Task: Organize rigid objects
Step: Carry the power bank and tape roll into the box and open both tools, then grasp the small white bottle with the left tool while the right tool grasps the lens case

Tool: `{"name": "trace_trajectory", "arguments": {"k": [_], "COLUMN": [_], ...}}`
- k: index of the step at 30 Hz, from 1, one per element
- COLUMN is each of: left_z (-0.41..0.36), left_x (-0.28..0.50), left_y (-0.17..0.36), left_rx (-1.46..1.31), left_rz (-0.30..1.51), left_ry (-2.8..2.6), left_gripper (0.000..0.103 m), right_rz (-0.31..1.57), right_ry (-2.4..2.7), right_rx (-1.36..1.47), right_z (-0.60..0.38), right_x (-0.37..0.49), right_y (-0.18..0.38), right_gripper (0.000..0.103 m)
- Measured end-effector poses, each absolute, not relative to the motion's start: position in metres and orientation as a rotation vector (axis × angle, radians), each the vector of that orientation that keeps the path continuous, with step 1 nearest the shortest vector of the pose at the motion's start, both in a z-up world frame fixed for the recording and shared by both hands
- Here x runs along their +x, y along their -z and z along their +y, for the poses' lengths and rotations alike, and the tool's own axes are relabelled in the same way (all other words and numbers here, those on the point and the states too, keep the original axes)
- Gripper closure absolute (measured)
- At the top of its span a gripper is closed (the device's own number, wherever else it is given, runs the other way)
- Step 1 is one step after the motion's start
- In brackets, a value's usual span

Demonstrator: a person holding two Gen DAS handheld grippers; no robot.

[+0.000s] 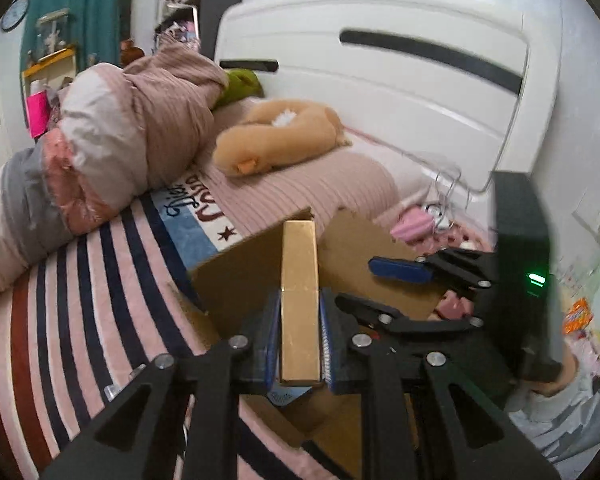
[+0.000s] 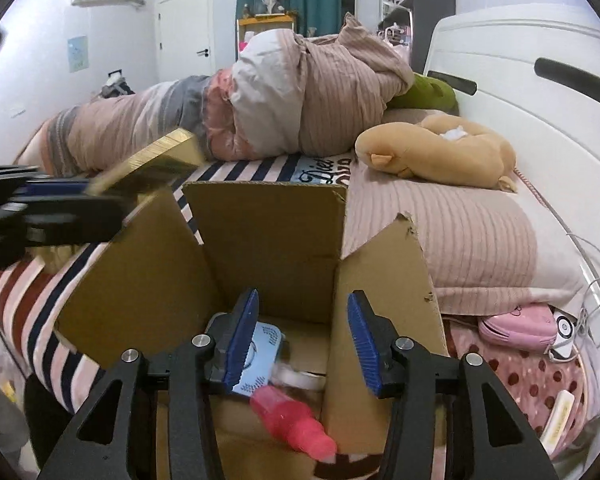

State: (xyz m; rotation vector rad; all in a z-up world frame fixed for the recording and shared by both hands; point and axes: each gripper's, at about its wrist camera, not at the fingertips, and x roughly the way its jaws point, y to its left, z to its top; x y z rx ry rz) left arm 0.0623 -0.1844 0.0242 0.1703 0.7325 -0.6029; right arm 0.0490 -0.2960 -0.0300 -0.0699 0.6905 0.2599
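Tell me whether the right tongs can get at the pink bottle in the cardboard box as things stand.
Probably yes. The right tongs stand open and empty just above the open cardboard box, flaps spread, and the pink bottle lies uncovered beneath. The left tongs, shut on the gold box, stay aside.

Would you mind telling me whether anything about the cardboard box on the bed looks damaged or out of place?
Yes: the cardboard box has a ragged, torn top corner on its right flap, with small punctures lower on that flap. Inside, a pink bottle lies tipped on its side rather than standing. Otherwise nothing looks spilled.
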Motion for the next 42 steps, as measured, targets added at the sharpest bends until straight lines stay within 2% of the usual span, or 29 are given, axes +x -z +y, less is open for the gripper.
{"name": "trace_trajectory", "arguments": {"k": [5, 10, 22, 25, 27, 30, 36, 42], "left_z": [-0.212, -0.222, -0.199, -0.177, -0.157, -0.122, -0.035, 0.042], "left_x": [0.086, 0.100, 0.102, 0.096, 0.090, 0.079, 0.060, 0.056], "left_y": [-0.004, 0.015, -0.002, -0.015, -0.026, -0.039, -0.042, -0.007], "left_rx": [0.294, 0.358, 0.291, 0.241, 0.211, 0.161, 0.080, -0.003], "left_rz": [0.831, 0.921, 0.878, 0.836, 0.796, 0.744, 0.675, 0.699], "left_ry": [0.615, 0.605, 0.562, 0.549, 0.524, 0.475, 0.319, 0.216], "left_gripper": [0.088, 0.088, 0.087, 0.075, 0.062, 0.053, 0.042, 0.041], "right_rz": [0.674, 0.667, 0.649, 0.648, 0.644, 0.620, 0.552, 0.587], "right_ry": [-0.280, -0.285, -0.326, -0.322, -0.324, -0.345, -0.465, -0.611], "right_rx": [-0.043, -0.034, -0.047, -0.052, -0.057, -0.068, -0.071, -0.117], "right_z": [-0.306, -0.307, -0.298, -0.295, -0.290, -0.277, -0.224, -0.145], "right_x": [0.042, 0.044, 0.044, 0.043, 0.041, 0.035, 0.019, 0.025], "right_y": [0.039, 0.035, 0.031, 0.029, 0.024, 0.011, -0.017, -0.017], "right_gripper": [0.054, 0.054, 0.054, 0.054, 0.054, 0.054, 0.054, 0.054]}}
